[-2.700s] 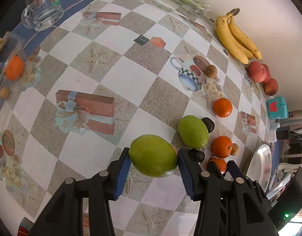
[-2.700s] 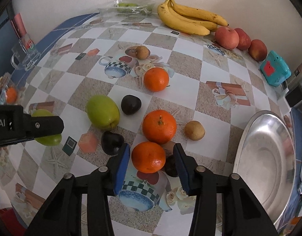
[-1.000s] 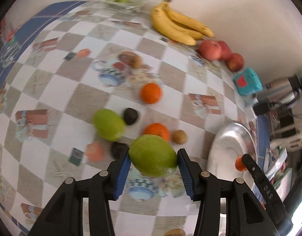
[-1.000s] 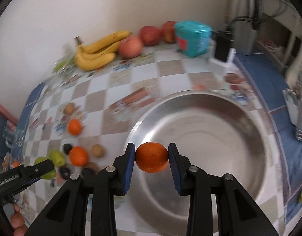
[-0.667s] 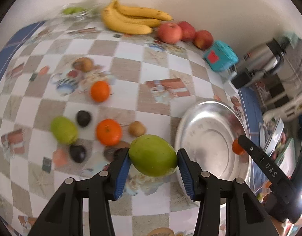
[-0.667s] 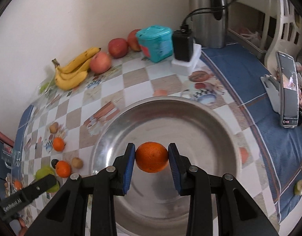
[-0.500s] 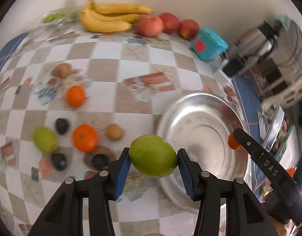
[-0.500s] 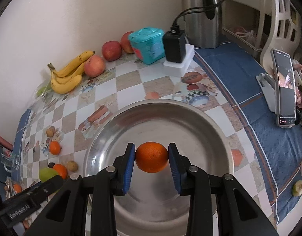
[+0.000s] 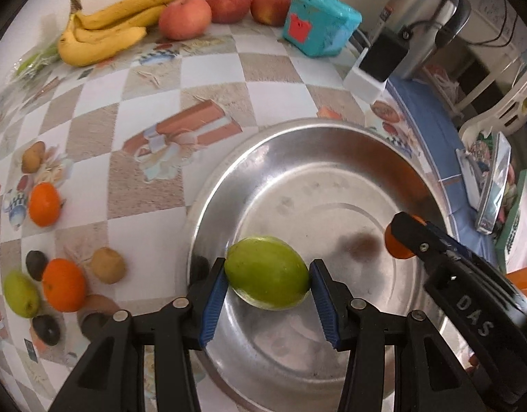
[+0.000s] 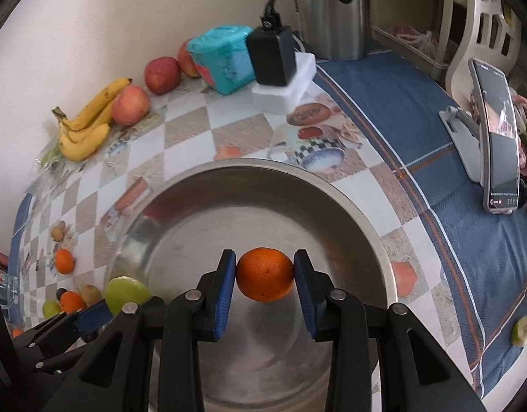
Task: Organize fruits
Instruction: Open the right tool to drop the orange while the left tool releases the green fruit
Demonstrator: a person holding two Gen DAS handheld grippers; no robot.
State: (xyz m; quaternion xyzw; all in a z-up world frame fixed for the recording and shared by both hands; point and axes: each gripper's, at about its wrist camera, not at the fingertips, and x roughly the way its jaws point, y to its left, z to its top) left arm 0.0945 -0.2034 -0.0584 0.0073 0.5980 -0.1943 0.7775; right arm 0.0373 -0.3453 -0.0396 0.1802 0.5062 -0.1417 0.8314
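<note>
Steel bowl (image 10: pixel 373 226) bare inside; left claw (image 9: pixel 267 279) clamps green mango (image 9: pixel 267 276), right claw (image 10: pixel 265 274) clamps orange (image 10: pixel 265 273), both above it.

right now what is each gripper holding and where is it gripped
Left gripper pinches the green mango across its two ends; right gripper pinches the orange across its sides.

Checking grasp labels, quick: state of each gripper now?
Left gripper: closed on the green fruit.
Right gripper: closed on the orange.

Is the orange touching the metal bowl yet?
Cannot tell. In the right wrist view the orange sits between the right tool's pads over the bowl; no gap or contact shows plainly.
</note>
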